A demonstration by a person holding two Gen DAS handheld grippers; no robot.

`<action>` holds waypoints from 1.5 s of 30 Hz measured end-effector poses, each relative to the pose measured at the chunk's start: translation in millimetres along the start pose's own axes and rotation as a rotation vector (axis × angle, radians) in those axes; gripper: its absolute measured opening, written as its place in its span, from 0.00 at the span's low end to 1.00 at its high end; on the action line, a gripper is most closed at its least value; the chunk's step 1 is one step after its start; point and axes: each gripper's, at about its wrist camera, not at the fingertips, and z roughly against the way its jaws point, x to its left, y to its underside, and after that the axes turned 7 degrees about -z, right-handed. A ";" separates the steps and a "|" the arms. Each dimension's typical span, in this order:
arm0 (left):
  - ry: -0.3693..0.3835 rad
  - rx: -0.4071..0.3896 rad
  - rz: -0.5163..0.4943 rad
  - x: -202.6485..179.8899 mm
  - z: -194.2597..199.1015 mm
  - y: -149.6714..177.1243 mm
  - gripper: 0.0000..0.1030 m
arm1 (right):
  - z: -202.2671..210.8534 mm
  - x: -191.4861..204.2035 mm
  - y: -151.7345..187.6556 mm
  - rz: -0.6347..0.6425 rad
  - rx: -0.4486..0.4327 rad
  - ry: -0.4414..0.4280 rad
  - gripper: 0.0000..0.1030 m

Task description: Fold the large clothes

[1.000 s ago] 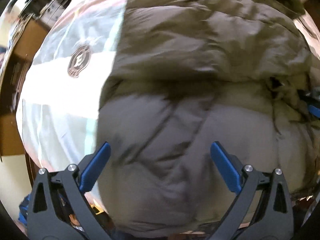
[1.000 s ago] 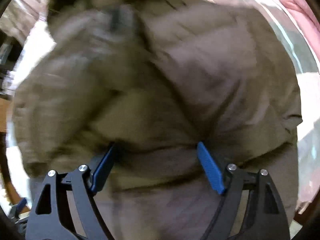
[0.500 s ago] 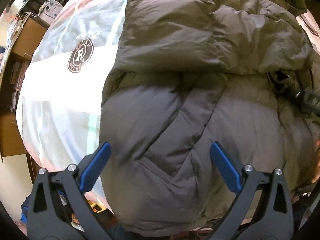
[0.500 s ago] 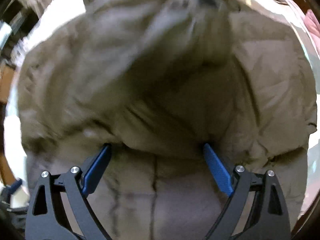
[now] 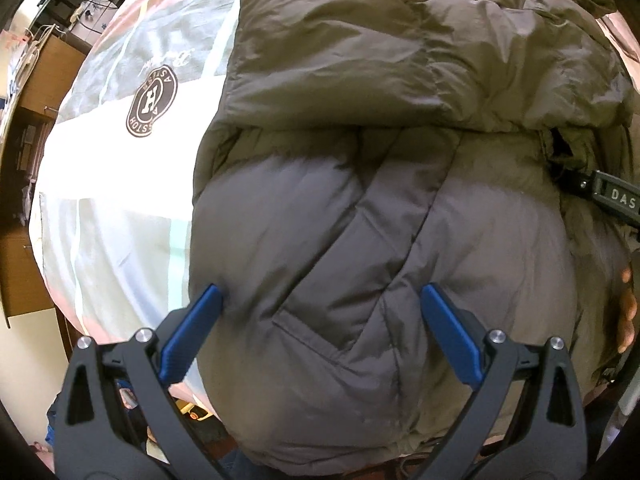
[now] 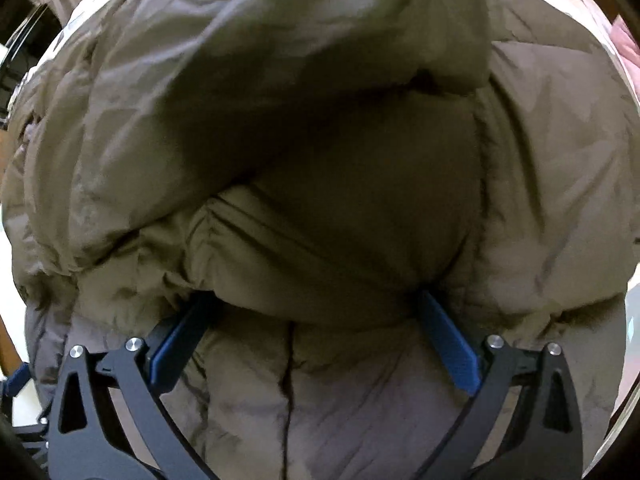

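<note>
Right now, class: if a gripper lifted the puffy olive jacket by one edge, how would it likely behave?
The puffy olive jacket would probably flop and drape, since its folded part already sags in soft creases. It is likely light for its bulk: the quilted panels look air-filled. Its smooth, slightly shiny shell may slip between the open right gripper's pads.

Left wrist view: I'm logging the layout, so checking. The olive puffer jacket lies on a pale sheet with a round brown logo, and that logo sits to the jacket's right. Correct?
Not quite. In the left wrist view the logo sits to the left of the jacket, not its right. The rest holds: the olive puffer jacket lies on the pale sheet.
</note>
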 end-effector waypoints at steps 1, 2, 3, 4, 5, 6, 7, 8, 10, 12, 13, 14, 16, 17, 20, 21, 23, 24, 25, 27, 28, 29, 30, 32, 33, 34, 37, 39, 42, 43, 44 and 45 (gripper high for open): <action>-0.001 0.000 -0.001 1.3 -1.4 -0.8 0.98 | 5.0 0.5 -1.4 -0.014 -0.013 -0.022 0.99; -0.003 0.000 -0.004 1.2 -1.9 -1.1 0.98 | 6.6 3.3 -6.7 -0.022 -0.025 -0.042 0.99; -0.004 0.000 -0.008 1.1 -2.5 -1.1 0.98 | 14.4 4.9 -5.7 -0.028 -0.044 -0.074 0.99; -0.006 0.001 -0.013 1.4 -3.8 -1.9 0.98 | 19.0 6.2 -4.8 -0.025 -0.054 -0.095 0.99; -0.009 0.002 -0.018 0.7 -5.0 -2.2 0.98 | 21.7 8.3 -3.3 -0.020 -0.059 -0.102 0.99; -0.012 0.004 -0.023 0.1 -6.3 -2.5 0.98 | 24.2 8.2 -1.7 -0.014 -0.065 -0.105 0.99; -0.015 0.007 -0.027 -0.4 -7.4 -2.6 0.98 | 24.0 7.7 -0.3 -0.010 -0.063 -0.105 0.99; -0.016 0.008 -0.029 -2.5 -6.1 -0.9 0.98 | 23.3 8.2 -0.1 -0.008 -0.054 -0.104 0.99; -0.017 0.012 -0.032 -4.3 -6.3 -0.3 0.98 | 16.0 3.5 -3.8 -0.019 -0.024 -0.104 0.99; -0.015 0.014 -0.031 -4.7 -5.9 0.3 0.98 | 8.5 -3.2 -1.8 -0.054 -0.009 -0.115 0.99; -0.014 0.014 -0.030 -4.8 -5.0 1.0 0.98 | 7.5 -5.2 -1.0 -0.067 -0.008 -0.123 0.99; -0.011 0.015 -0.028 -3.9 -5.3 0.6 0.98 | 6.6 -8.5 -2.5 -0.069 -0.006 -0.126 0.99; -0.008 0.018 -0.028 -1.8 -7.1 -1.0 0.98 | 4.2 -6.3 -5.3 -0.056 -0.005 -0.119 0.99; -0.009 0.020 -0.027 -3.9 -6.4 -1.3 0.98 | 2.8 -5.7 -4.8 -0.048 -0.002 -0.112 0.99; -0.012 0.022 -0.033 -1.7 -8.7 -2.0 0.98 | -4.3 -5.6 -0.9 -0.042 0.012 -0.102 0.99; -0.014 0.022 -0.035 -1.4 -9.3 -1.9 0.98 | -15.5 7.0 7.7 -0.040 0.012 -0.098 0.99; -0.016 0.023 -0.038 -2.2 -10.2 -1.5 0.98 | -20.8 8.3 10.2 -0.033 0.015 -0.090 0.99; -0.017 0.024 -0.038 -2.5 -10.6 -1.2 0.98 | -23.0 10.0 11.3 -0.031 0.015 -0.089 0.99; -0.017 0.026 -0.039 -2.7 -11.1 -1.3 0.98 | -25.2 10.8 5.9 -0.029 0.016 -0.089 0.99; -0.018 0.027 -0.041 -2.5 -11.8 -1.3 0.98 | -26.9 13.1 7.6 -0.027 0.017 -0.091 0.99; -0.019 0.028 -0.043 -3.1 -12.1 -1.4 0.98 | -28.3 14.2 8.4 -0.024 0.017 -0.091 0.99; -0.021 0.028 -0.045 -3.2 -12.1 -1.1 0.98 | -29.3 15.9 8.6 -0.020 0.018 -0.089 0.99; -0.023 0.029 -0.047 -3.4 -12.3 -1.0 0.98 | -23.0 22.2 13.2 -0.017 0.019 -0.086 0.99; -0.029 0.030 -0.053 -5.9 -13.0 0.1 0.98 | -21.7 26.9 17.5 -0.012 0.024 -0.081 0.99; -0.032 0.031 -0.057 -6.8 -13.1 0.4 0.98 | -18.4 21.1 18.9 -0.011 0.024 -0.081 0.99; -0.035 0.031 -0.061 -7.9 -13.6 0.3 0.98 | -16.8 20.1 20.0 -0.013 0.020 -0.082 0.99; -0.053 0.002 -0.056 -9.6 -5.6 3.6 0.98 | 2.1 17.4 32.5 -0.017 -0.024 -0.105 0.99; -0.061 -0.068 -0.091 -14.8 11.4 10.7 0.98 | 18.9 17.3 45.6 0.039 -0.053 -0.110 0.99; -0.021 -0.149 -0.165 -24.4 25.9 22.7 0.98 | 31.7 15.6 74.3 0.142 -0.096 -0.056 0.99; -0.006 -0.154 -0.184 -27.1 25.2 26.0 0.98 | 30.8 9.5 85.5 0.153 -0.106 -0.027 0.99; 0.007 -0.136 -0.205 -30.7 18.8 30.5 0.98 | 25.9 2.0 96.8 0.156 -0.100 -0.004 0.99; 0.011 -0.113 -0.218 -32.5 12.2 33.8 0.98 | 21.0 -3.0 104.8 0.156 -0.086 0.003 0.99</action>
